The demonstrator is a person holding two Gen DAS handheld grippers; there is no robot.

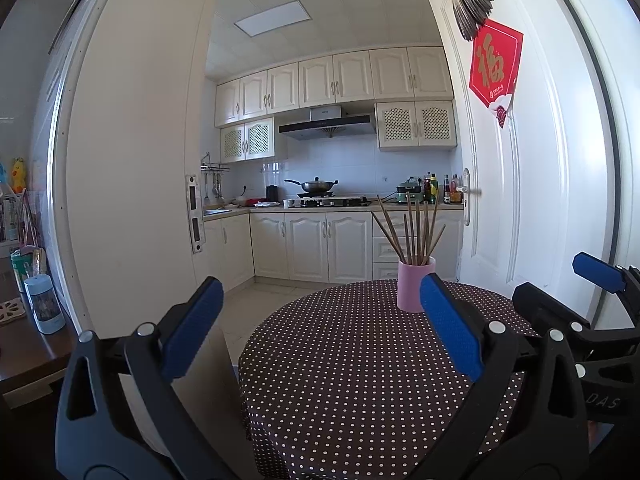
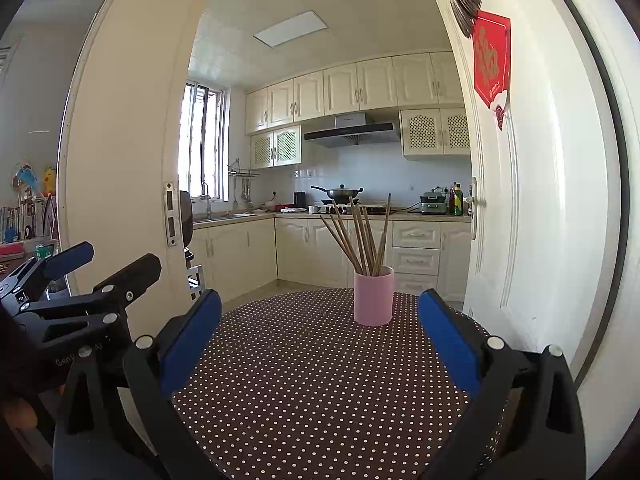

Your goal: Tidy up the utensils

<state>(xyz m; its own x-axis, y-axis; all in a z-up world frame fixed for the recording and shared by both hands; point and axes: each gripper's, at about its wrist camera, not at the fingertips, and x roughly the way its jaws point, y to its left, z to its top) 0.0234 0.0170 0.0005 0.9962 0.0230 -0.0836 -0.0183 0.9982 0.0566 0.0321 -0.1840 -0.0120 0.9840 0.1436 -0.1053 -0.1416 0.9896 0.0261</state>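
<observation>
A pink cup (image 1: 415,285) (image 2: 373,296) stands upright at the far side of a round table with a dark polka-dot cloth (image 1: 352,360) (image 2: 320,380). Several brown chopsticks (image 1: 412,232) (image 2: 360,236) fan out of the cup. My left gripper (image 1: 320,328) hovers open over the table's near left side, nothing between its blue pads. My right gripper (image 2: 320,340) is open too, facing the cup from the near edge. In the left wrist view the right gripper (image 1: 568,292) shows at the right edge; in the right wrist view the left gripper (image 2: 96,264) shows at the left.
A white door (image 1: 520,200) (image 2: 528,220) stands open right beside the table. Behind the table lies a kitchen with white cabinets (image 1: 312,244) and a wok on the stove (image 1: 316,187). A wooden side table (image 1: 32,344) with a small blue container (image 1: 44,304) stands at the left.
</observation>
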